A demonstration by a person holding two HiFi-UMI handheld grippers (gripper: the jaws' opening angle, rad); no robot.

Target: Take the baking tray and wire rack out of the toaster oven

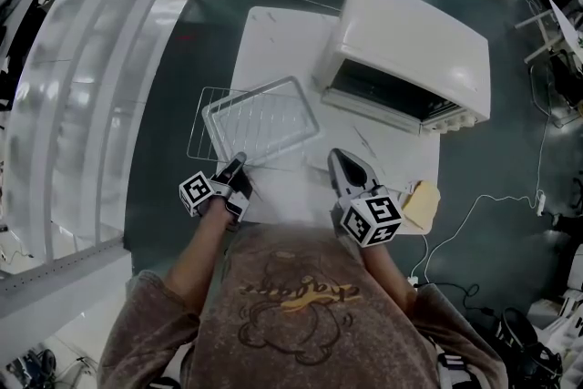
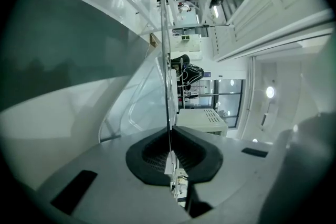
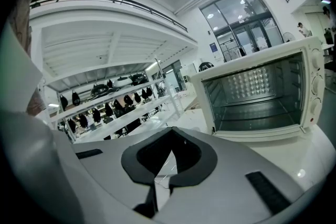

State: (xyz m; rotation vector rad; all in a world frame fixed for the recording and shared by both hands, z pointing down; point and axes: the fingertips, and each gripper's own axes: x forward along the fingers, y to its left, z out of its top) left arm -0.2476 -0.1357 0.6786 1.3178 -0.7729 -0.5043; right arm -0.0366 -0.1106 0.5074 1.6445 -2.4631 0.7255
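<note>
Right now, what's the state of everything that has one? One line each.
toaster oven: door open, cavity empty.
baking tray: out, lying on the table.
wire rack: out on the table, partly under the baking tray.
left gripper: shut on the baking tray's rim.
right gripper: shut, empty.
</note>
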